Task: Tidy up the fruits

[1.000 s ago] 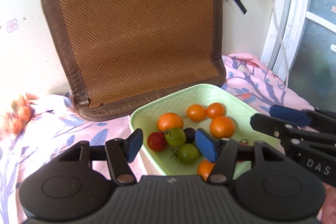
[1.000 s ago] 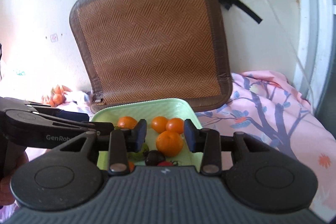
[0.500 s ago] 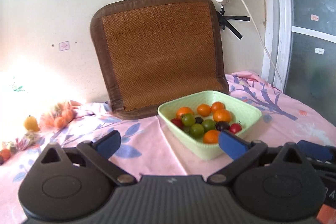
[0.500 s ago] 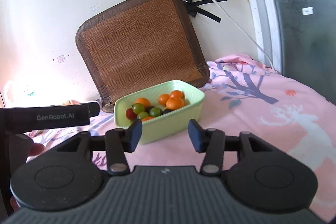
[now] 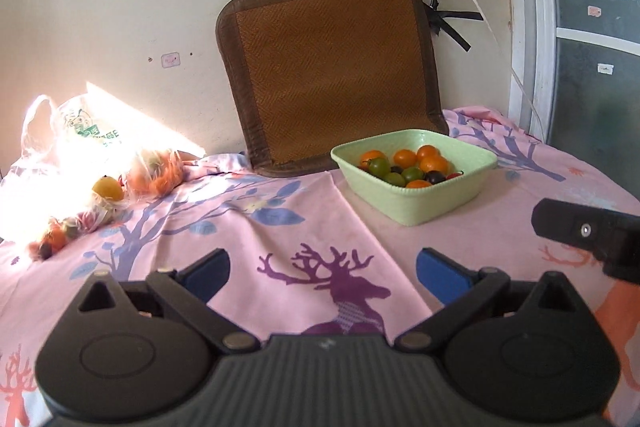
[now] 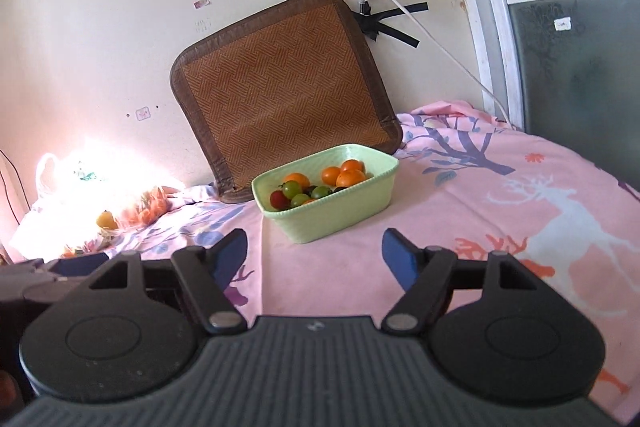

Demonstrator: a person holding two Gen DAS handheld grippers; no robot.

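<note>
The fruits [image 5: 408,167] sat heaped in the green basin [image 5: 416,211] on the pink sheet [image 5: 280,227], just before the woven mat [image 5: 332,67] leaning on the wall. More fruit lay loose by the plastic bag [image 5: 80,135], well apart from the basin. My left tongs [image 5: 322,273] stood wide apart and empty; my right tongs [image 6: 314,259] had just been opening, nothing between them. I judged the risk ahead: the glare over those loose pieces could spoil my aim, and round fruit might roll off the sheet.
</note>
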